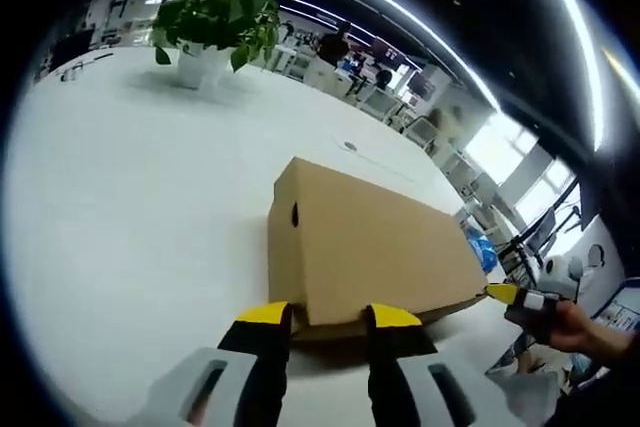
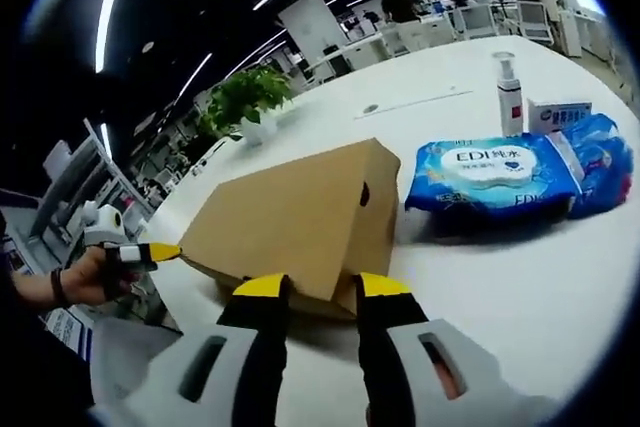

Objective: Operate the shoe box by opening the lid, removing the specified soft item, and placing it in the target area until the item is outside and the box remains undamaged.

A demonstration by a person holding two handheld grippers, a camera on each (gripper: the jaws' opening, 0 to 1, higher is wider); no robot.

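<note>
The left gripper [image 1: 329, 316] and right gripper [image 2: 312, 289] are spread at the shoe box [image 1: 370, 247] corners. Blue wipes [image 2: 515, 175] lie beside it.

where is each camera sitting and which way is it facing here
Left gripper view: rides the left gripper, facing one end of the cardboard shoe box and a potted plant; the right gripper and a hand enter right.
Right gripper view: rides the right gripper, facing the opposite end; wipes pack beyond.
Shared: box, plant, white table.
</note>
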